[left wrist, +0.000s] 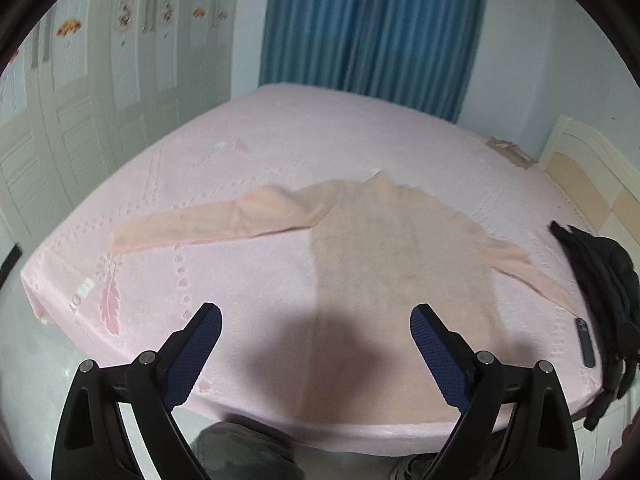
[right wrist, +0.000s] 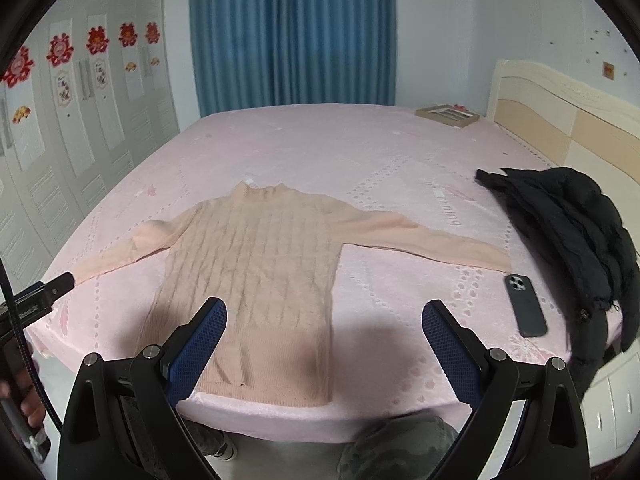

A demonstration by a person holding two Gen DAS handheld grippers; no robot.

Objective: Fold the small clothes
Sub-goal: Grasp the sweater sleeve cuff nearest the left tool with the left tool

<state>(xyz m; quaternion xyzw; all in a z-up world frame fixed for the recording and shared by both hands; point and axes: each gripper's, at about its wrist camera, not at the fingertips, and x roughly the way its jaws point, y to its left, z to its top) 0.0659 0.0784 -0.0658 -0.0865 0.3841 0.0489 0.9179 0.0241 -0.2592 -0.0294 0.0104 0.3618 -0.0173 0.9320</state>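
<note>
A peach cable-knit sweater [right wrist: 256,264] lies flat on the pink bed [right wrist: 360,152], face up, its collar toward the far side and its ribbed hem at the near edge of the mattress; both sleeves are spread outward, the left one reaching toward the bed's left edge, the right one stretching toward a dark phone [right wrist: 526,306] that lies just beyond its cuff. The left gripper [left wrist: 316,322] hovers above the near edge with its blue-padded fingers spread wide and nothing between them; the right gripper [right wrist: 324,316] hangs likewise, jaws wide apart and empty, over the hem and the bare sheet to the right of it. Neither touches the cloth.

On the right side of the bed a black jacket [right wrist: 568,232] is heaped, draping over the near right corner; it sits close beside the phone and near the right sleeve's end. A shallow box [right wrist: 447,115] rests at the far right corner by the headboard [right wrist: 560,120]. The far half of the bed is open sheet, as is the strip between the sweater body and the phone; to the left of the body only the sleeve crosses the sheet. White wardrobe doors [right wrist: 80,120] stand past the left edge; a blue curtain [right wrist: 292,32] hangs behind the far edge. A person's knee [right wrist: 400,444] in camouflage fabric shows below the near edge.
</note>
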